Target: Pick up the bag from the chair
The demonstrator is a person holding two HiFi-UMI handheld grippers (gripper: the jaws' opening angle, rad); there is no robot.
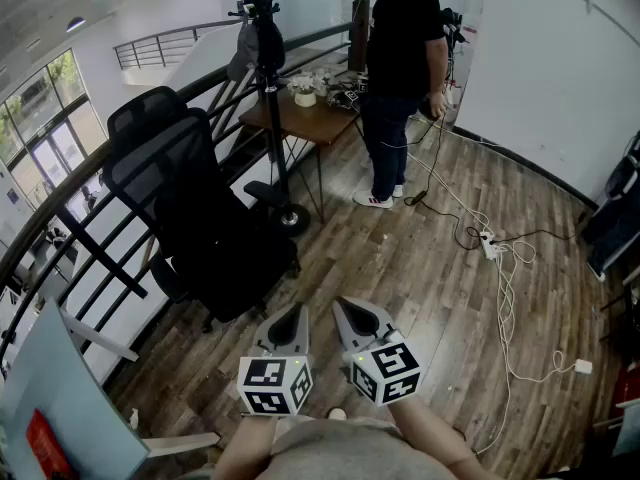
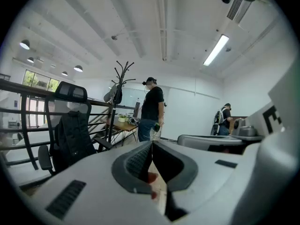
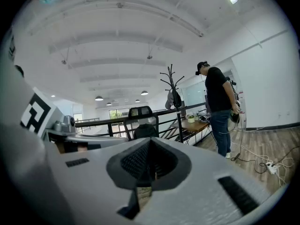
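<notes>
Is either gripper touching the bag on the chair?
No, the left gripper and right gripper both hang short of the bag, with bare floor between.

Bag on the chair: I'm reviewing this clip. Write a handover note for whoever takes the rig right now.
Left gripper: jaws shut, empty, held low near the body.
Right gripper: jaws shut, empty, beside the left one.
Black bag: resting on the black office chair, ahead and to the left, out of reach of both grippers.
Done: nothing; the bag is untouched.
Left: move up to the chair, open a gripper, grip the bag and lift it off.
</notes>
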